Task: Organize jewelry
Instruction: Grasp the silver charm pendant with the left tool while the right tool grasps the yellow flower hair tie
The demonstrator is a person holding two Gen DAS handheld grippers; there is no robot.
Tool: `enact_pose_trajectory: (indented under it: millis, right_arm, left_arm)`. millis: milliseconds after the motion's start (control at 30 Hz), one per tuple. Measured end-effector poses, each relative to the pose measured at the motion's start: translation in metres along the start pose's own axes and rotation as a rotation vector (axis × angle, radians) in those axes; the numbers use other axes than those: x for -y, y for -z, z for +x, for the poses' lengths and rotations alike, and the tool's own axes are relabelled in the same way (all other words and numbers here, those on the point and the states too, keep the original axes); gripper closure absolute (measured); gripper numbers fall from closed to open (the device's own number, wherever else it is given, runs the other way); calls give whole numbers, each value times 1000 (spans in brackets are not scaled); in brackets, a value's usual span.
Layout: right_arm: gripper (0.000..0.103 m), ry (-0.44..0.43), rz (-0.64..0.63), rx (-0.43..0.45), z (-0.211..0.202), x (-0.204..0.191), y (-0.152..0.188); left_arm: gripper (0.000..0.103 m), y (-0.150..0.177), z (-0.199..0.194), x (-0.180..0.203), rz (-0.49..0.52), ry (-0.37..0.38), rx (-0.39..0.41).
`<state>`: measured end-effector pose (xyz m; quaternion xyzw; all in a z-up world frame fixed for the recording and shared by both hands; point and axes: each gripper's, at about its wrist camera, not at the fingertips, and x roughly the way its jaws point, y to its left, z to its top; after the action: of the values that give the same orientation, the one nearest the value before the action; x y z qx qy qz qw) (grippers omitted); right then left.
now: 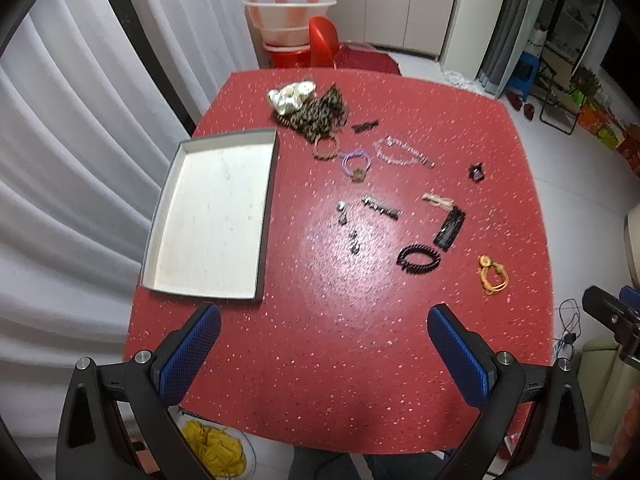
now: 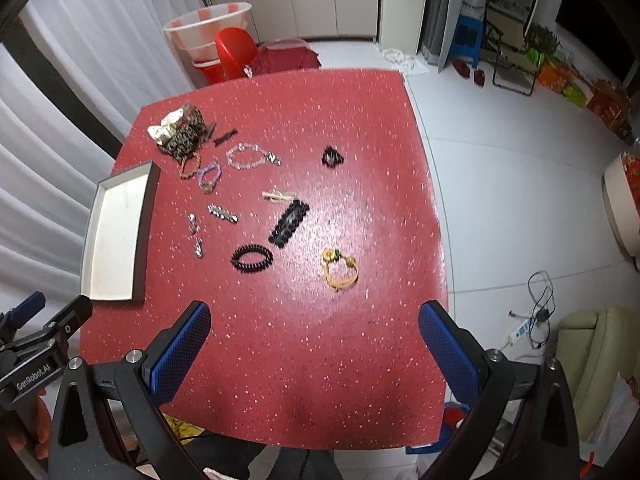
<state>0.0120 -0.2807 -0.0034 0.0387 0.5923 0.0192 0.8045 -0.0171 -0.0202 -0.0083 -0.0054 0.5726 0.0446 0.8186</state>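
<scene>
Left wrist view: my left gripper [image 1: 324, 344] hangs above the near edge of the red speckled table [image 1: 320, 380], its blue-padded fingers spread wide apart with nothing between them. The white tray [image 1: 212, 216] lies on the table's left side, nothing in it. To its right the jewelry is scattered loose on the tabletop: a cream scrunchie [image 1: 289, 95] and a leopard-print scrunchie [image 1: 320, 116] touching each other at the far end, a brown bead bracelet [image 1: 326, 148] just beside them, a purple hair tie [image 1: 355, 164], a clear bead bracelet [image 1: 400, 152], a small dark claw clip [image 1: 477, 172], a rhinestone hair clip [image 1: 381, 207], two small silver pieces [image 1: 347, 226] (too blurred to identify), a black barrette [image 1: 450, 227], a black spiral hair tie [image 1: 418, 259] and a yellow cord bracelet [image 1: 491, 274] nearest the right edge.

Right wrist view: my right gripper [image 2: 314, 340] is likewise over the near edge, fingers wide apart, empty. The yellow cord bracelet [image 2: 339, 270] sits ahead between the fingers' lines, well apart from them; the black spiral hair tie [image 2: 252, 258] is to its left. The tray [image 2: 116, 236] is at far left, with my left gripper's body showing at the lower-left corner.
</scene>
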Motion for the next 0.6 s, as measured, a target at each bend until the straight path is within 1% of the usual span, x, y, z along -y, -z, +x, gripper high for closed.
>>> enact_pose_trajectory:
  millis: [133, 233, 333, 467, 600]
  right_arm:
    - [0, -13, 22, -52, 23, 9, 8]
    - [0, -7, 27, -81, 43, 15, 12]
    - [0, 0, 27, -98, 62, 20, 12]
    - [0, 13, 29, -118, 89, 27, 10]
    - [0, 24, 31, -144, 121, 32, 8]
  left_arm:
    - [0, 4, 26, 0, -22, 2, -40]
    - [0, 5, 46, 3, -24, 28, -64]
    - [0, 4, 70, 7, -29, 50, -74]
    - [0, 2, 102, 11, -52, 59, -95]
    - [0, -3, 134, 15, -67, 64, -97]
